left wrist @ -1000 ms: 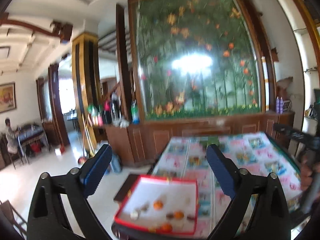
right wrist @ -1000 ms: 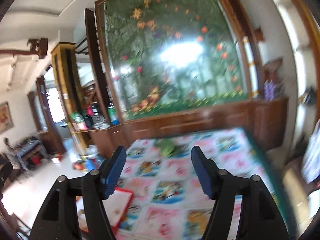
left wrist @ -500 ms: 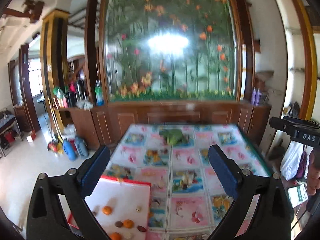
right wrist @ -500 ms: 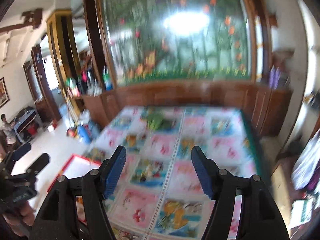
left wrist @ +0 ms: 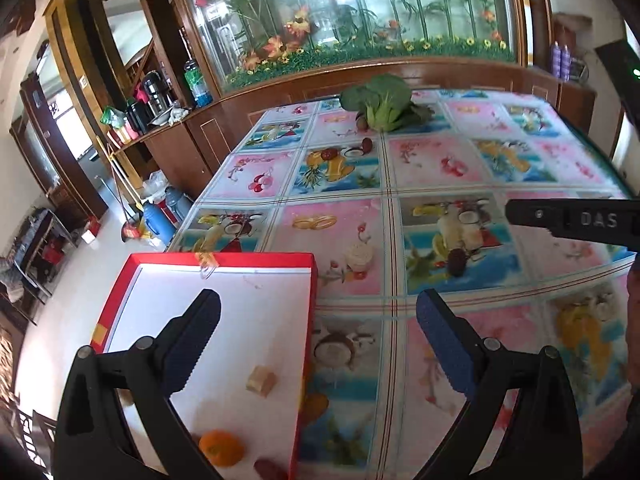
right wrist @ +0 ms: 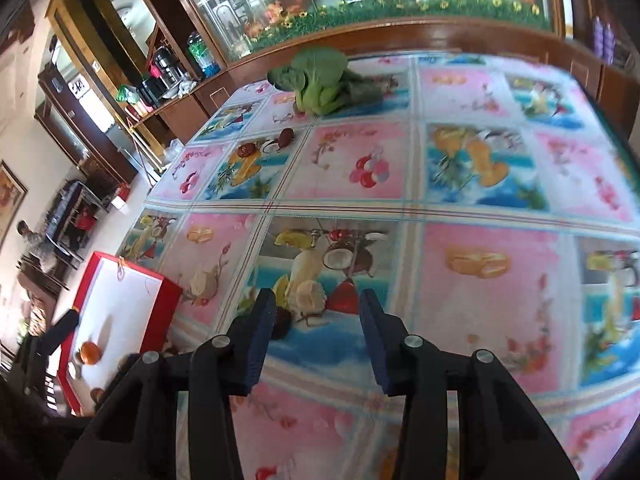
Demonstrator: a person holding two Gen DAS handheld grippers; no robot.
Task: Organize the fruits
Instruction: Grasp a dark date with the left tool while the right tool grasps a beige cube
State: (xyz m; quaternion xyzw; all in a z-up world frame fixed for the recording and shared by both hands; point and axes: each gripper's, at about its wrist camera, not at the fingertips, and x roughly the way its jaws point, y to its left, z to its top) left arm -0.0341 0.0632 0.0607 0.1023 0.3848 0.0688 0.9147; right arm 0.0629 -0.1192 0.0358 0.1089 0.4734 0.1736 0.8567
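Red-rimmed tray (left wrist: 224, 258) holds an orange (left wrist: 221, 448) (white inside).

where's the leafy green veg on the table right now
The leafy green lies at the far end of the table, near the wooden cabinet under the flower display. A small dark fruit sits just in front of it; the right wrist view shows it top centre-left.

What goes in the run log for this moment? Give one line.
left gripper: open, empty, over red tray | right gripper: jaws just narrowed, empty, near dark date | orange: in tray
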